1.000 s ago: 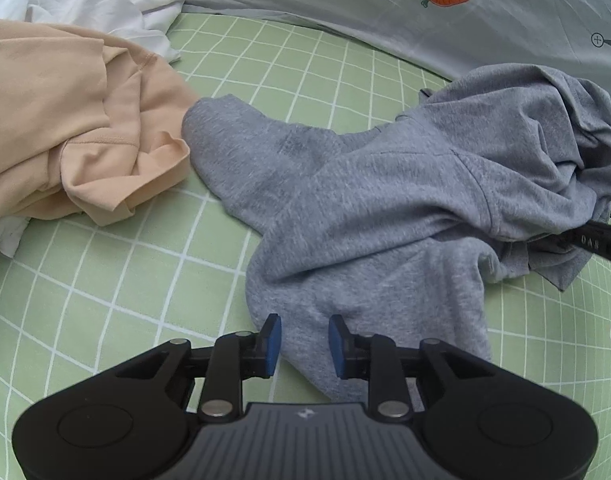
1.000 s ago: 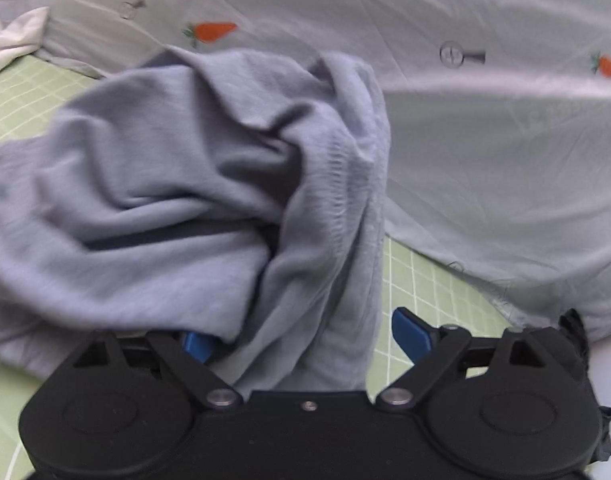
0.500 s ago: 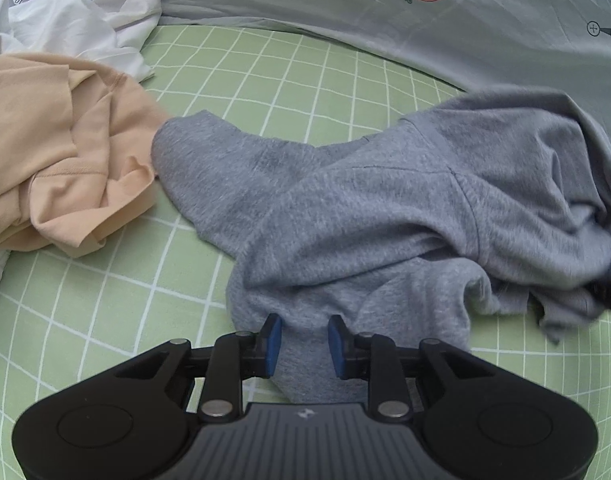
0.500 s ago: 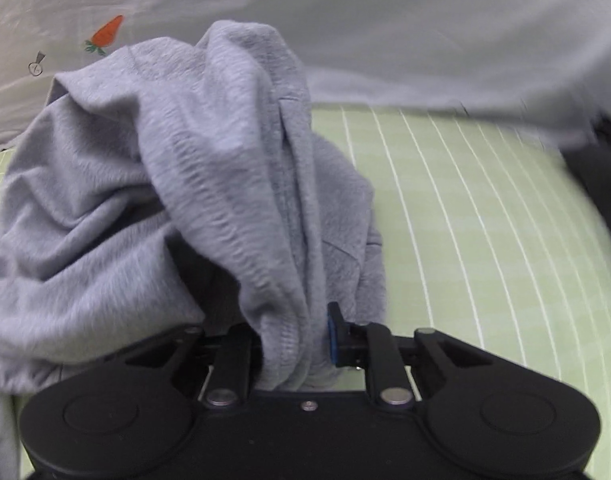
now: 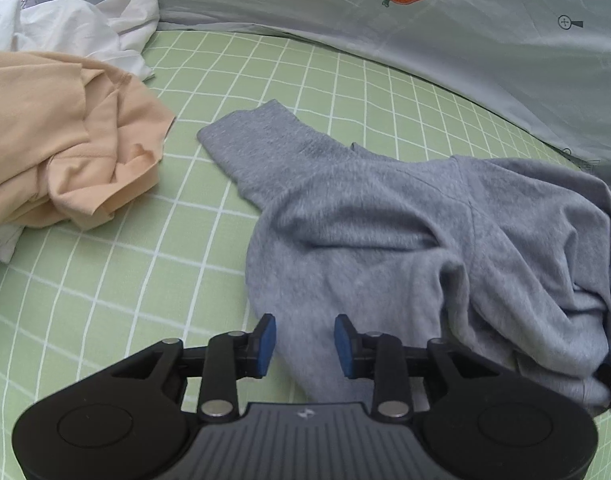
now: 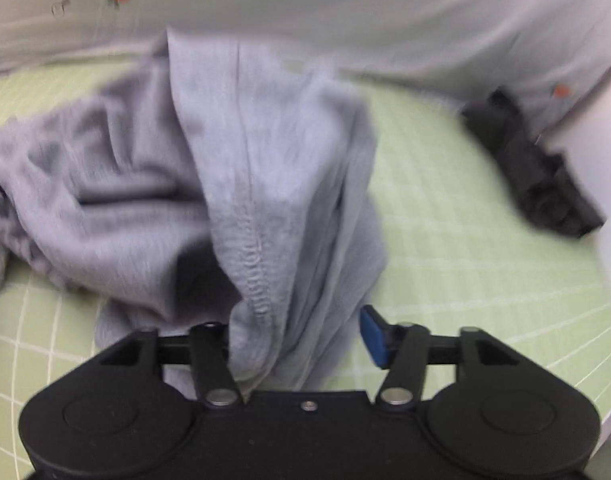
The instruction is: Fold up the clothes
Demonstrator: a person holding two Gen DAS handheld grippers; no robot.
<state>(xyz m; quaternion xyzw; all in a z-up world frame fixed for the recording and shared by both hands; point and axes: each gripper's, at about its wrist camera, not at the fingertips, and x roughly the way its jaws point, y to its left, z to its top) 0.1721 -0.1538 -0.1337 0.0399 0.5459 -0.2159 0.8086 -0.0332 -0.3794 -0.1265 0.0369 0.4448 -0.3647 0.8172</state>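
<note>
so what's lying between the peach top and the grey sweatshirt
Nothing: in the left wrist view only a bare strip of green checked sheet separates the peach top from the grey sweatshirt. They don't touch.

Each camera sits just behind its own tongs and looks down along them, close to the bed. Both views share the grey sweatshirt (image 5: 405, 224); the right view is blurry, probably nearer.
</note>
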